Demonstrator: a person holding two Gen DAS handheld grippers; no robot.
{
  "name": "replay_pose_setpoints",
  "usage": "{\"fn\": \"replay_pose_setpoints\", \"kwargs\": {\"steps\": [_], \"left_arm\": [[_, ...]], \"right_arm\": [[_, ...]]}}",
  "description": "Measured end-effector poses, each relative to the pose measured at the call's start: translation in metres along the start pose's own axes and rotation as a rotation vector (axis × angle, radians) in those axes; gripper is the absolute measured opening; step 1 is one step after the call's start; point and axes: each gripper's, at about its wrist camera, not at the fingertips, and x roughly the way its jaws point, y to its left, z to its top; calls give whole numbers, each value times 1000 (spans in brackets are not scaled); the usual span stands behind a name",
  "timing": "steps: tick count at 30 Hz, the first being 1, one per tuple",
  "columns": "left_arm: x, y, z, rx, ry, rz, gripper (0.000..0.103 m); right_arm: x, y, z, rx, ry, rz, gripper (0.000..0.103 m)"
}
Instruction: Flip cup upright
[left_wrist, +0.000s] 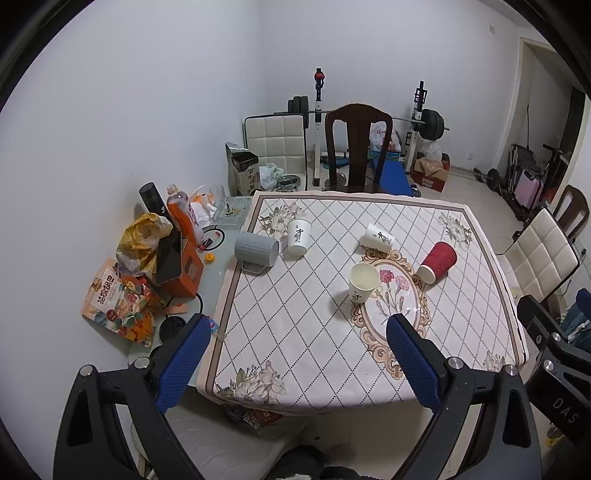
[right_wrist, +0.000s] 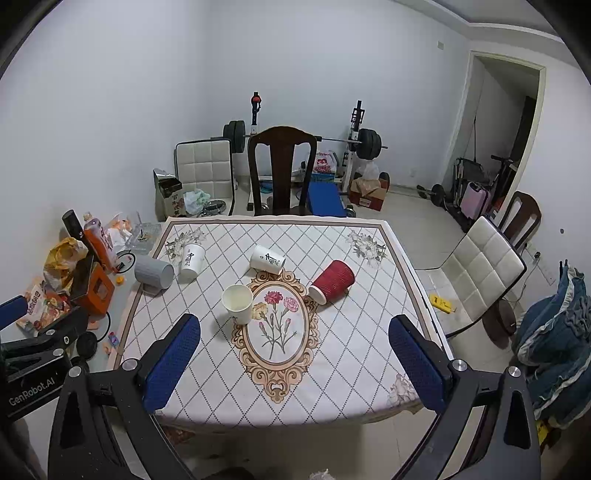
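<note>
Left gripper (left_wrist: 299, 341): hanging above the near edge of the table (left_wrist: 325, 384), jaws standing spread wide, nothing sitting between the blue pads (left_wrist: 184, 365).
Right gripper (right_wrist: 293, 345): hovering over the near half of the table, jaws spread just as wide — gripping nothing.
Upright paper cup (right_wrist: 238, 303): standing mouth up ahead of the right gripper, just beyond its left pad, touching the left rim of the floral oval.
Red cup (right_wrist: 332, 281): lying on its side ahead of the right gripper, between its pads and farther off, mouth pointing toward the near left.
White printed cup, tipped (right_wrist: 267, 259): lying on its side beyond the oval, farther from both grippers than the red one.
White printed cup, inverted (left_wrist: 298, 237): sitting mouth down, far ahead of the left gripper, between its pads.
Grey mug (left_wrist: 256, 251): lying on its side at the table's left edge, just beside the inverted cup.
Clutter (left_wrist: 147, 266): packets, an orange box and a bottle crowding the surface left of the left gripper — well apart from the cups.
</note>
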Motion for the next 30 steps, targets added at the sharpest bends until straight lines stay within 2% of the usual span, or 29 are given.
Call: {"fn": "replay_pose_setpoints", "kwargs": {"steps": [20, 28, 30], "left_arm": [[-6, 4, -9, -32, -3, 73, 100], [-7, 4, -11, -26, -3, 73, 100], [-7, 5, -13, -24, -3, 73, 103]], "right_arm": [[0, 5, -3, -31, 19, 39, 103], [7, 7, -5, -33, 32, 48, 103], [8, 8, -6, -31, 32, 49, 103]]}}
